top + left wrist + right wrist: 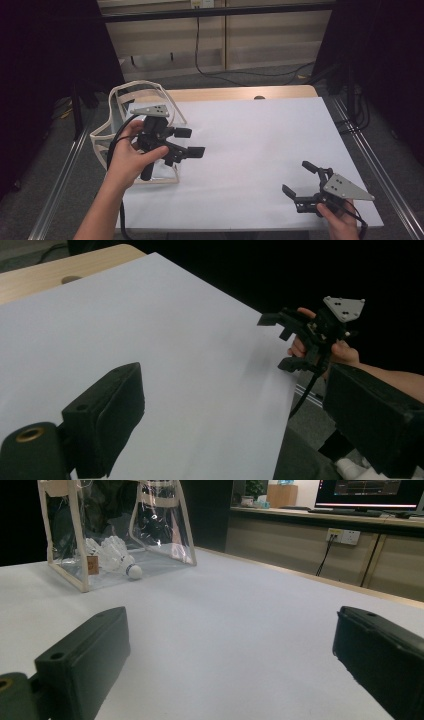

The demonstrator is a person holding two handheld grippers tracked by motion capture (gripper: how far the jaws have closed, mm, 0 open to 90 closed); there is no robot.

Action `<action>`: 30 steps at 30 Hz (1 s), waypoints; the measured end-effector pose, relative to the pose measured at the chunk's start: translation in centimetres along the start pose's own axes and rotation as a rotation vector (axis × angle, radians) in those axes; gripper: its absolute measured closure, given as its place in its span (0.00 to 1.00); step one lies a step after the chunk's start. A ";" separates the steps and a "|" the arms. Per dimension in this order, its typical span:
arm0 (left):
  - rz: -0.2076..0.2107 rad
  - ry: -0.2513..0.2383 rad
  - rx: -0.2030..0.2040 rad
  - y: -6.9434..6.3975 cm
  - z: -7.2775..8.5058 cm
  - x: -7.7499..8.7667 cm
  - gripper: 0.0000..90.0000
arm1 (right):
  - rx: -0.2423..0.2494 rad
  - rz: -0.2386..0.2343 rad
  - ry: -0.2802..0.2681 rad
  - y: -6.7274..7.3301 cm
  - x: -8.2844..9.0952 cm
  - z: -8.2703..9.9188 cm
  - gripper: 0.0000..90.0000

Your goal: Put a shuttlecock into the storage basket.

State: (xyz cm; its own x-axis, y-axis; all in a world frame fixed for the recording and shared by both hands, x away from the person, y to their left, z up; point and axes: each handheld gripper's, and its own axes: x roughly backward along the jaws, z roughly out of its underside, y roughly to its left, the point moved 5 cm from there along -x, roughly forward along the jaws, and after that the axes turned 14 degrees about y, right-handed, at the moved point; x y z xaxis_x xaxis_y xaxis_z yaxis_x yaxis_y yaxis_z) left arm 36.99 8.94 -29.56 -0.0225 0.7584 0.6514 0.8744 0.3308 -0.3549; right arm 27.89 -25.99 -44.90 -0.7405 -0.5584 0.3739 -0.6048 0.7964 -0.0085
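A clear plastic bag (120, 102) with cream trim stands at the left edge of the white sheet (250, 145). In the right gripper view the bag (160, 530) holds white shuttlecocks (117, 555) on its floor. My left gripper (192, 142) hovers just right of the bag's front, held in a hand, jaws pointing right and open with nothing between them. Its own view shows the left gripper (240, 415) wide over bare sheet. My right gripper (299, 178) rests near the front right corner, open and empty, jaws pointing toward the bag. From its own camera the right gripper (235, 650) frames the bare sheet.
The wooden table (225, 93) shows beyond the sheet's far edge. Metal rails (372, 150) run along both sides. In the left gripper view the right gripper (280, 342) sits at the sheet's edge. A counter with a monitor (370, 492) stands behind.
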 end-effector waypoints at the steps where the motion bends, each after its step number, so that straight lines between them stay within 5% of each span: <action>1: 0.004 -0.003 -0.003 0.0 0.1 -0.2 0.11 | 0.000 -0.001 0.000 0.0 0.0 0.0 0.02; 30: 0.035 -0.009 -0.054 0.3 5.0 -4.0 0.06 | 0.000 -0.002 0.000 0.0 0.0 0.0 0.02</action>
State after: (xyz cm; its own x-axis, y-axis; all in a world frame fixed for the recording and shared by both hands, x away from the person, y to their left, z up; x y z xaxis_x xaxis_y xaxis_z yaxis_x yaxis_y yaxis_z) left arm 34.93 8.83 -35.59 0.0047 0.7741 0.6331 0.8997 0.2731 -0.3406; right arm 27.91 -25.96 -44.93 -0.7392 -0.5598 0.3743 -0.6063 0.7952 -0.0082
